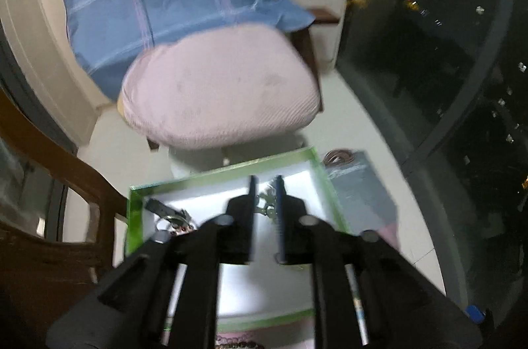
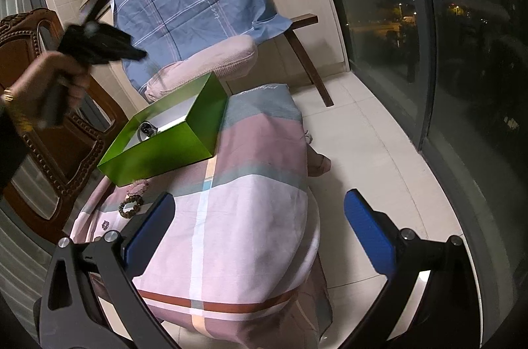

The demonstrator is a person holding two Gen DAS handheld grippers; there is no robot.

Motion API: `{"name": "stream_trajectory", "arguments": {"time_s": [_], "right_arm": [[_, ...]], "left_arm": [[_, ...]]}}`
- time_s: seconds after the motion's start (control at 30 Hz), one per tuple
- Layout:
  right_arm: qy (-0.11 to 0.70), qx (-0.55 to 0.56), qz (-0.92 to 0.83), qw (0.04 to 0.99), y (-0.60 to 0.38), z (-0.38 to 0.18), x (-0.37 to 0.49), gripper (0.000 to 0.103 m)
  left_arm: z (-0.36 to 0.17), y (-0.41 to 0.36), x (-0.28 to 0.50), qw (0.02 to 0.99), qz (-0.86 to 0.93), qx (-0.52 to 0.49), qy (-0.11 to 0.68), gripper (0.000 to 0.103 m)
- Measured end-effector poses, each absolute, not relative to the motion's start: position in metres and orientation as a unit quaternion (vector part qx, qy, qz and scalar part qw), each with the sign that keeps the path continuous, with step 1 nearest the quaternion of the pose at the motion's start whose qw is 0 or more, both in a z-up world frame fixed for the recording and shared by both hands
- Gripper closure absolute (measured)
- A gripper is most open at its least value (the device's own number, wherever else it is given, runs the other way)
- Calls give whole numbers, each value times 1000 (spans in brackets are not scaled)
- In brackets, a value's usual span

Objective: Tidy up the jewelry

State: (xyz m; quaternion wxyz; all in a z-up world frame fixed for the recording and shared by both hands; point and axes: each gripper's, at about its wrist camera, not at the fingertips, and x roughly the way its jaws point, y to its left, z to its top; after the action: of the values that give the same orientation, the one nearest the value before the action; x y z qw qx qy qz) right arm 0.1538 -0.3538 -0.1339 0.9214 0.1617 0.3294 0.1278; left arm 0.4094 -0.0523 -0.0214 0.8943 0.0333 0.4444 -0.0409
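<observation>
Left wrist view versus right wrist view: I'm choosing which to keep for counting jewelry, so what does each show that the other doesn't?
Only the left wrist view looks down into the box, showing a silver chain piece between the left gripper's narrowly parted jaws, which press on nothing. Only the right wrist view shows two bead bracelets on the cloth outside the box, and the right gripper wide open. Both show the green box and a watch-like piece inside.
</observation>
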Motion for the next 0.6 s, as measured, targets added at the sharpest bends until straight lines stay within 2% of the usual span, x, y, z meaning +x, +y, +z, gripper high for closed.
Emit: {"name": "stream_trajectory", "arguments": {"time_s": [0.07,0.13,0.17,0.2,0.23,0.27,0.3,0.43,0.6], "right_arm": [[330,160,128,921,-353,-134,154,3],[330,159,128,922,-352,-134,154,3],[328,158,127,923,-352,-134,153,3],[326,158,127,923,-352,-133,153,3],[325,158,127,924,-353,-133,153,3],[325,158,127,924,-352,-134,153,3],[325,159,128,923,-352,-134,153,3],[319,153,134,926,-346,-132,150,3],[292,132,145,936,-335,-123,140,3]], "left_arm": [[-36,-44,410,890,-33,27,453,75],[-33,-38,395,890,-45,19,453,75],[-24,-34,379,897,-54,16,439,72],[-10,-31,357,909,-57,20,413,56],[6,-27,334,921,-53,25,384,46],[18,-25,312,932,-49,26,358,27],[30,-20,286,943,-47,24,329,19],[52,14,164,967,-36,-10,253,11],[21,44,72,969,16,-42,244,10]]}}
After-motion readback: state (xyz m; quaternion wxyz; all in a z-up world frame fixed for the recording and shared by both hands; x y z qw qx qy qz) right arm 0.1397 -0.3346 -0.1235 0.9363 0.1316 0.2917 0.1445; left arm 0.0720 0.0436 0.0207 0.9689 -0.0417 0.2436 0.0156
